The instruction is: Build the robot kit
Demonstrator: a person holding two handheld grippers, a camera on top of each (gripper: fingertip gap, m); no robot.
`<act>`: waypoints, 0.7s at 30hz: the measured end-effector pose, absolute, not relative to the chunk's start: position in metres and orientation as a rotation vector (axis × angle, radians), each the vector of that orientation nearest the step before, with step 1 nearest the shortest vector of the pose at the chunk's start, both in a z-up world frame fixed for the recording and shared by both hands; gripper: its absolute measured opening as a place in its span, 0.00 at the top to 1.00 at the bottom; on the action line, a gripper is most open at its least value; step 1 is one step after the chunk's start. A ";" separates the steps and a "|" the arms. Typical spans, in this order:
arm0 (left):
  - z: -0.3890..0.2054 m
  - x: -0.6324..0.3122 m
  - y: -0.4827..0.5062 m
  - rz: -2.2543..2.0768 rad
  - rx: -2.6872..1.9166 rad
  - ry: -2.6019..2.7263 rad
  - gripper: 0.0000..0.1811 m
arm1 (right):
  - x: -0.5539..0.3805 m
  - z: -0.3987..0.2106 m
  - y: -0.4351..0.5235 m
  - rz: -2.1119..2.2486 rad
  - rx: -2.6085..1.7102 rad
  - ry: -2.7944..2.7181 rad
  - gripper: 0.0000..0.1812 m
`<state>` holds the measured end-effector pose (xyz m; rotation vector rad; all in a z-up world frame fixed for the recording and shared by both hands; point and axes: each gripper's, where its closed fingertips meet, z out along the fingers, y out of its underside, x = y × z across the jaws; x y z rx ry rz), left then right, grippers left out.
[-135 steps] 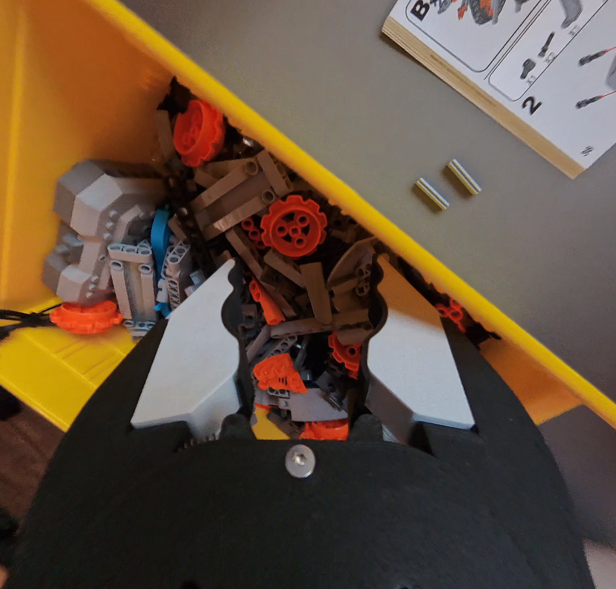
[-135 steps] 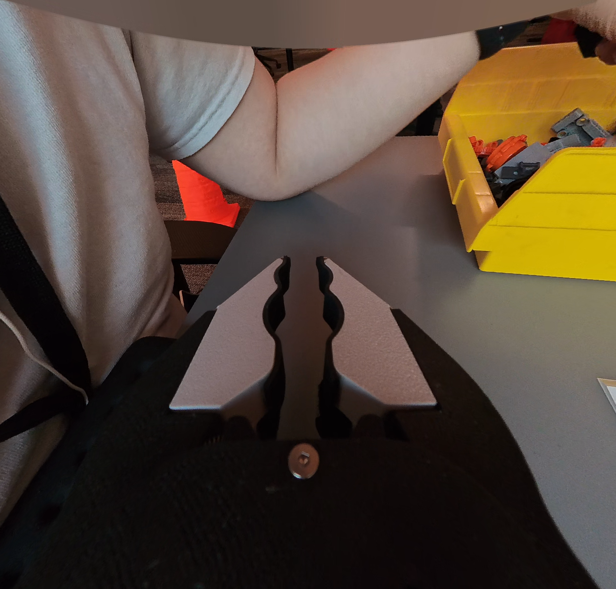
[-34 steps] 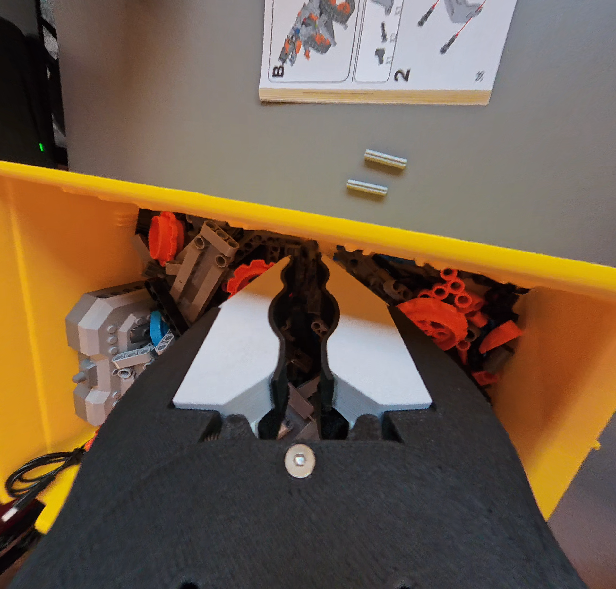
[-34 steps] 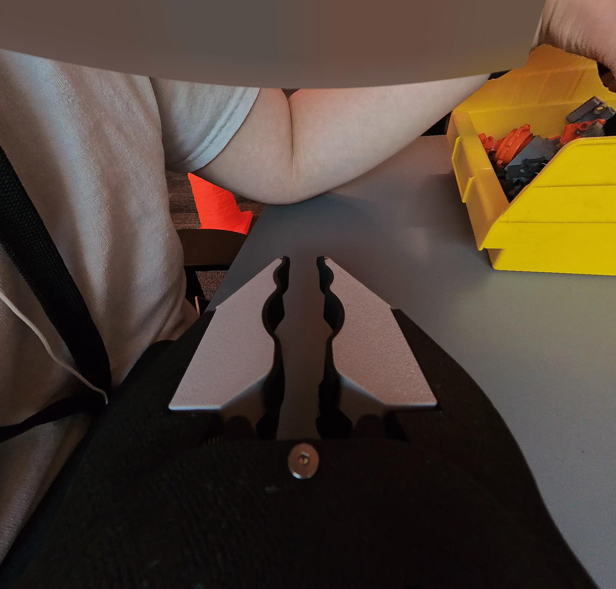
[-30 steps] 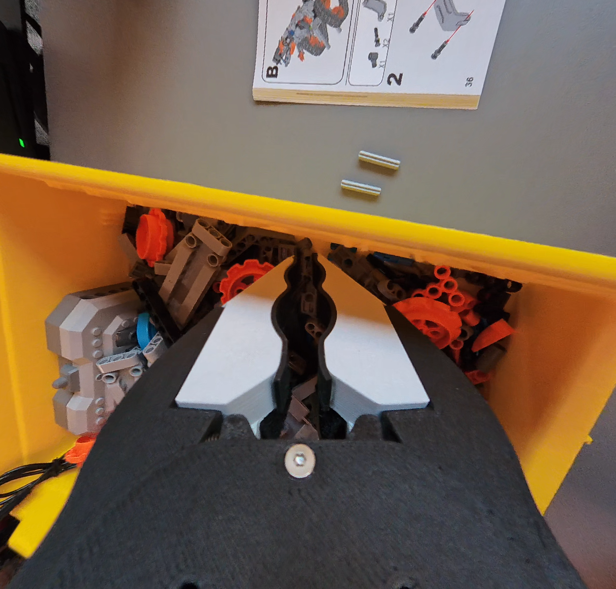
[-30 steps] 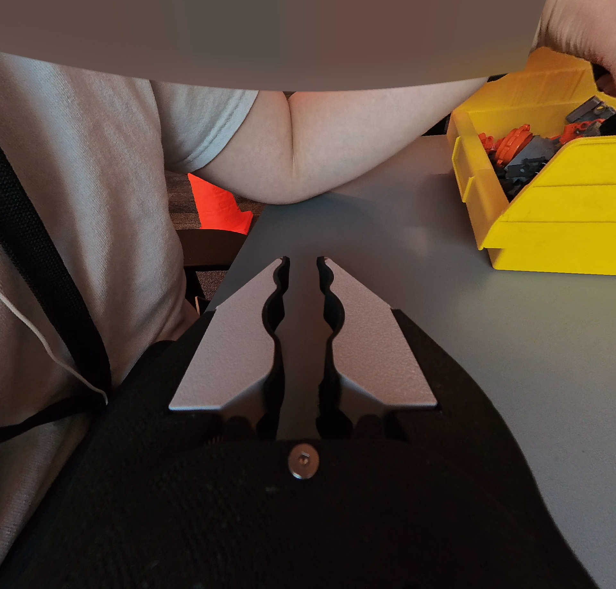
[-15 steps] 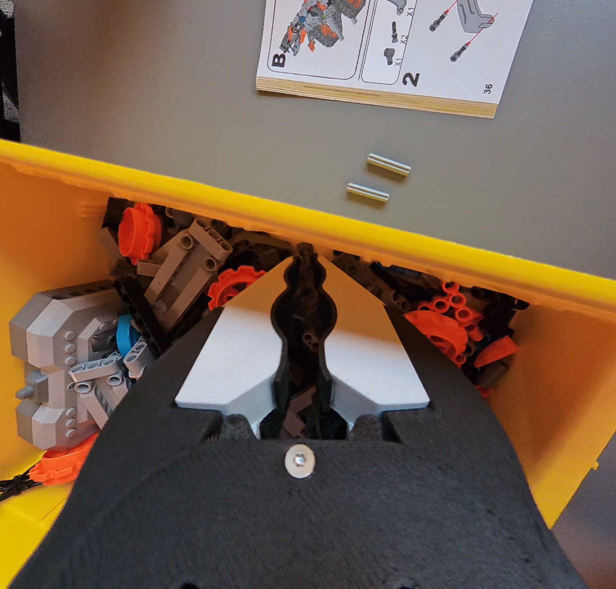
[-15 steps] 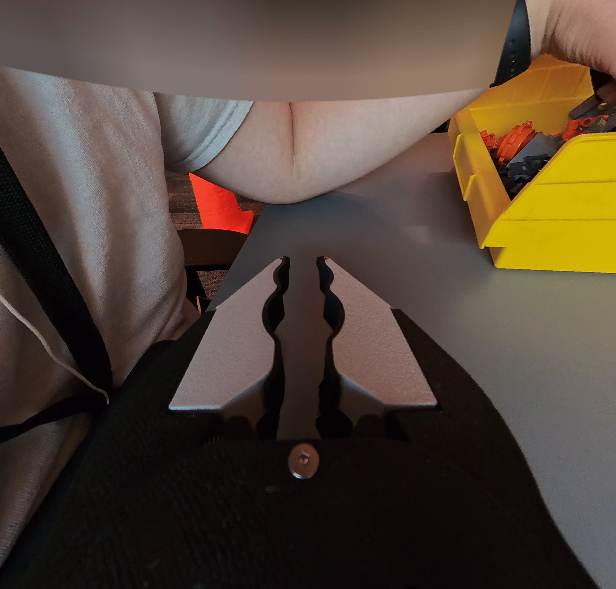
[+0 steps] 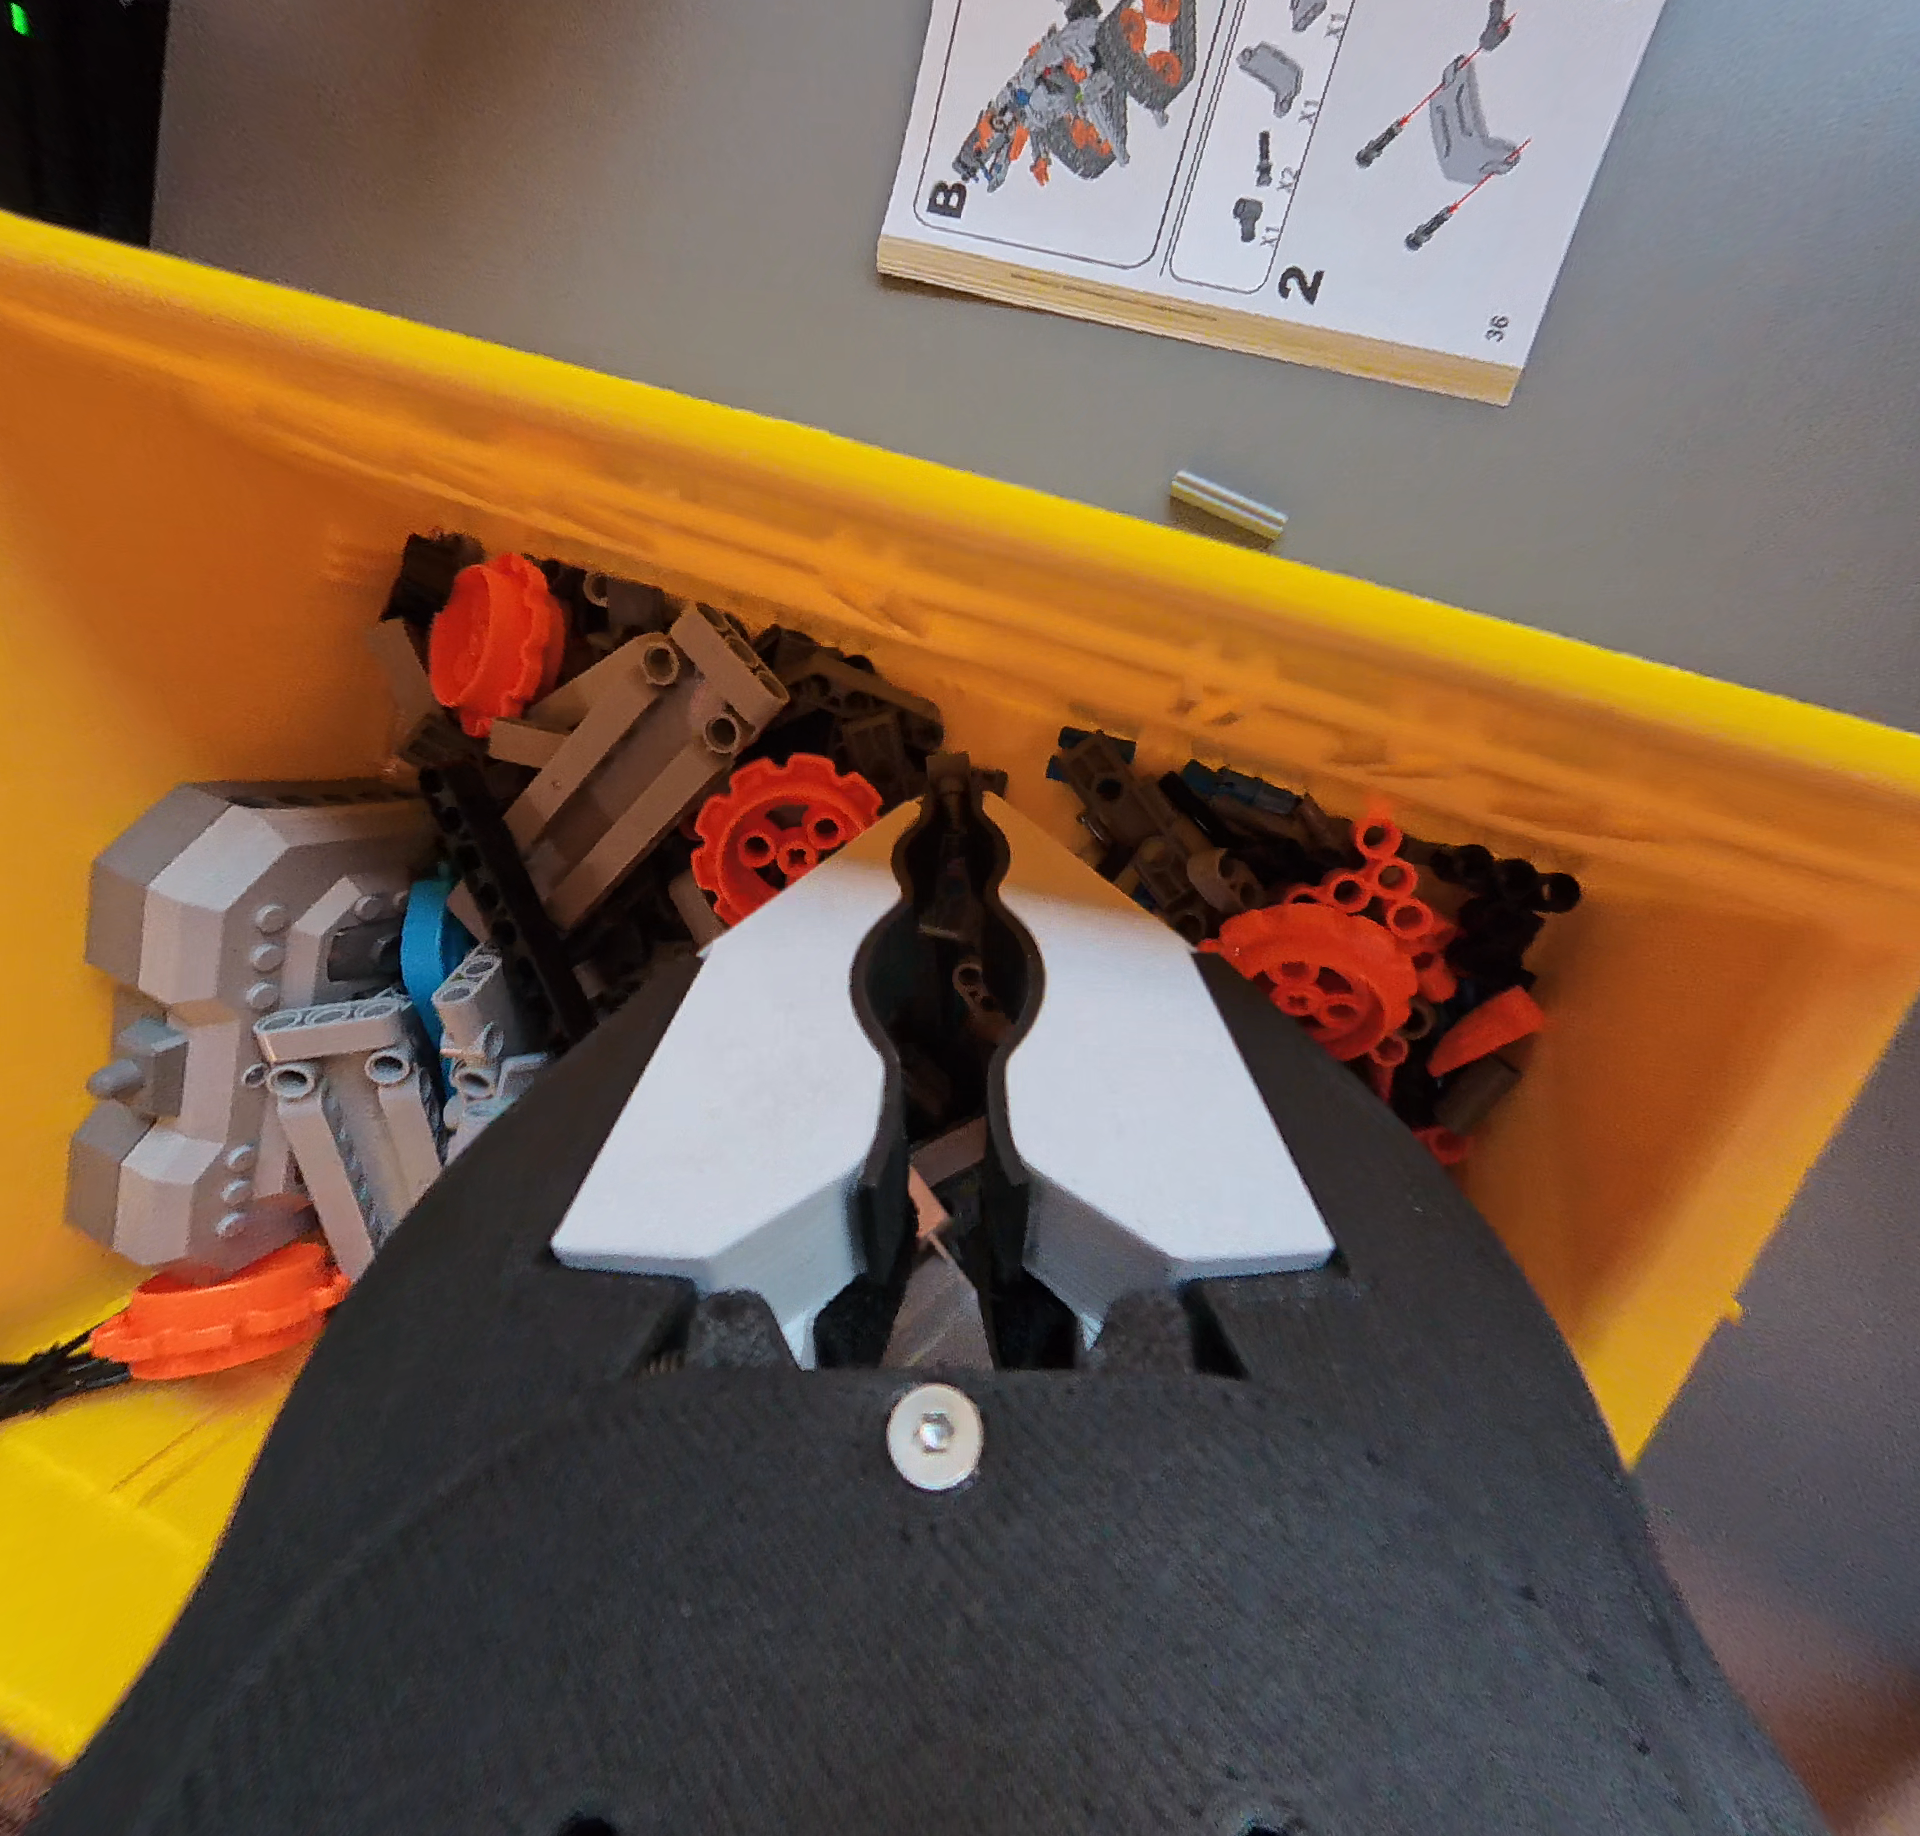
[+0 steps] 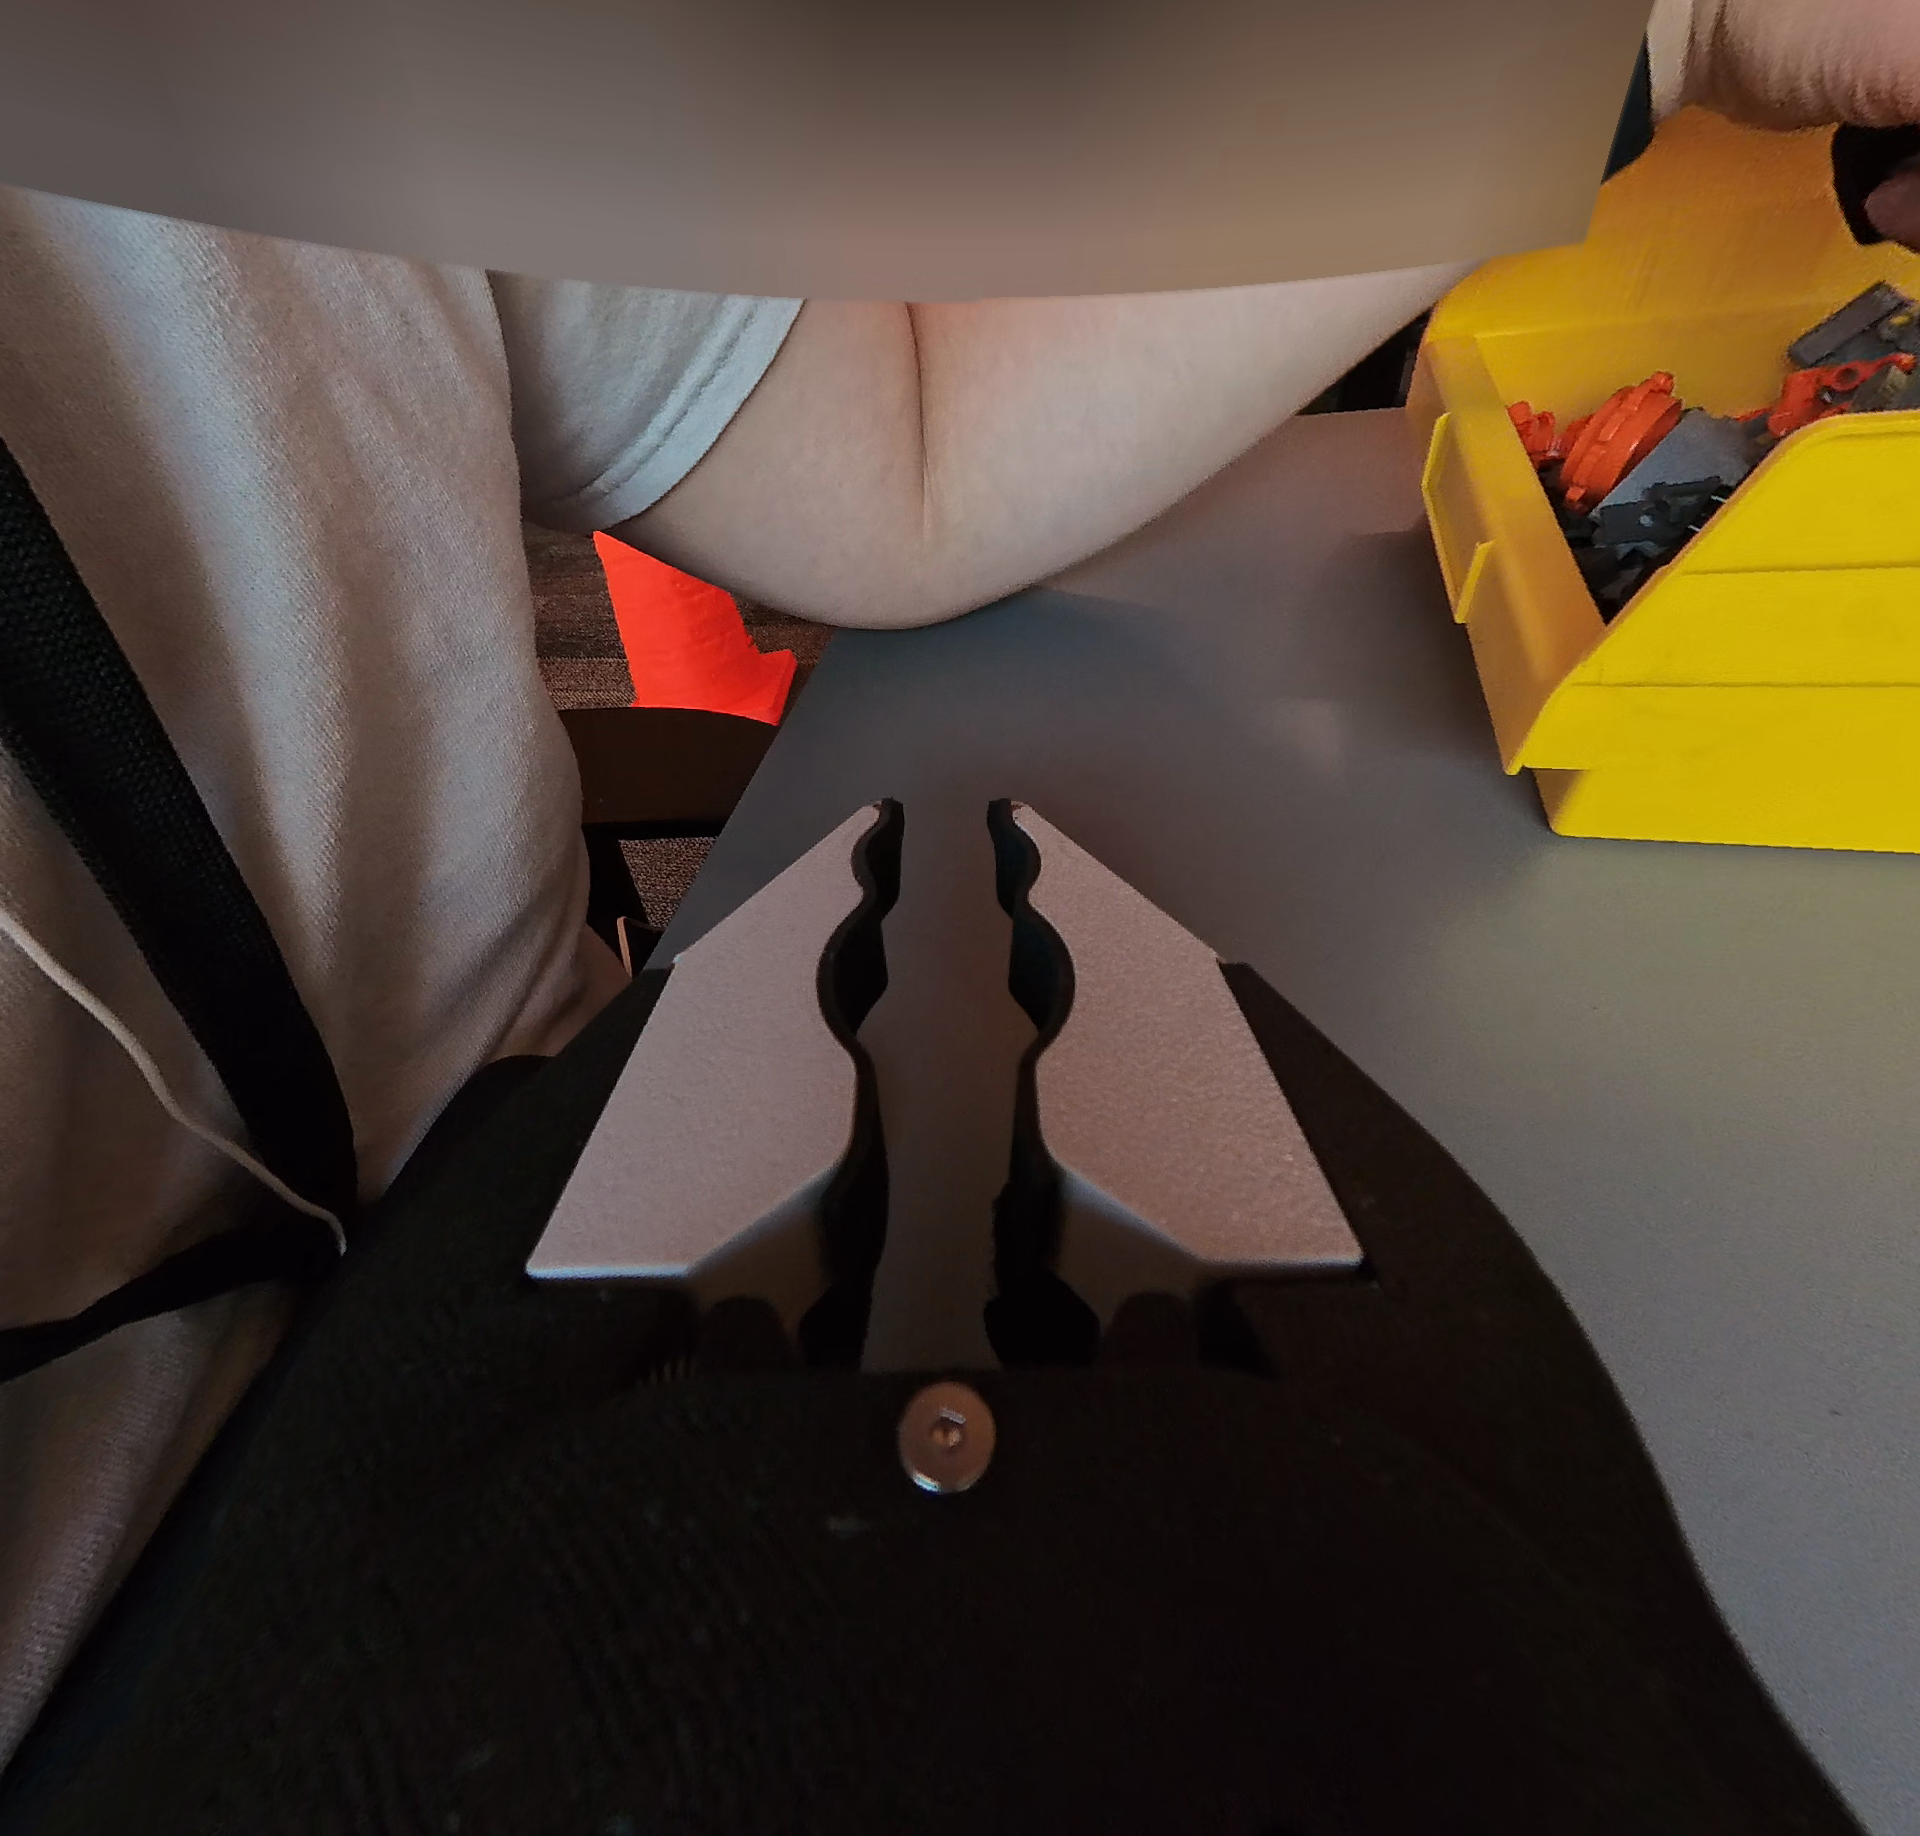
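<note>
Pinching a small dark brick piece (image 9: 948, 799) lengthwise at their tips, left tongs (image 9: 951, 812) sit inside yellow bin (image 9: 1039, 581); right tongs (image 10: 943, 818) parted, empty, over desk (image 10: 1507, 1007).

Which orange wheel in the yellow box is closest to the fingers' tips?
The orange gear wheel just left of the left gripper, face up, holes showing. The orange wheel in the far corner and the one on the right sit farther away.
</note>
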<state>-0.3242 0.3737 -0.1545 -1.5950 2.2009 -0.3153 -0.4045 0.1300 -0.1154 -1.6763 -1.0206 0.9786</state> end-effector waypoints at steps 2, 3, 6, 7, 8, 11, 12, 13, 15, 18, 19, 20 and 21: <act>-0.145 -0.326 0.374 -0.335 -1.587 2.178 0.98 | -0.405 -0.116 0.130 0.979 -1.677 -1.023 0.91; -0.139 -0.327 0.373 -0.355 -1.581 2.163 0.98 | -0.405 -0.116 0.130 0.979 -1.678 -1.024 0.91; -0.107 -0.327 0.364 -0.474 -1.522 2.095 0.98 | -0.405 -0.116 0.129 0.981 -1.679 -1.028 0.91; -0.091 -0.326 0.358 -0.535 -1.484 2.064 0.98 | -0.406 -0.116 0.129 0.982 -1.676 -1.031 0.91; -0.074 -0.324 0.348 -0.604 -1.433 2.037 0.98 | -0.406 -0.116 0.128 0.986 -1.674 -1.036 0.91; -0.022 -0.316 0.301 -0.797 -1.213 2.015 0.98 | -0.410 -0.115 0.121 1.016 -1.648 -1.074 0.91; -0.013 -0.312 0.285 -0.814 -1.144 2.023 0.98 | -0.412 -0.113 0.117 1.030 -1.630 -1.092 0.91; -0.009 -0.307 0.271 -0.804 -1.094 2.046 0.98 | -0.415 -0.112 0.113 1.044 -1.611 -1.111 0.91; -0.020 -0.296 0.255 -0.696 -1.081 2.119 0.98 | -0.419 -0.108 0.105 1.075 -1.575 -1.137 0.91; -0.056 -0.281 0.244 -0.525 -1.182 2.250 0.98 | -0.422 -0.107 0.097 1.075 -1.537 -1.189 0.90; -0.068 -0.276 0.238 -0.492 -1.199 2.298 0.98 | -0.423 -0.107 0.094 1.066 -1.521 -1.211 0.90; -0.080 -0.272 0.231 -0.465 -1.204 2.348 0.98 | -0.424 -0.106 0.091 1.060 -1.502 -1.232 0.90; -0.090 -0.269 0.224 -0.447 -1.200 2.392 0.98 | -0.426 -0.105 0.088 1.059 -1.482 -1.248 0.90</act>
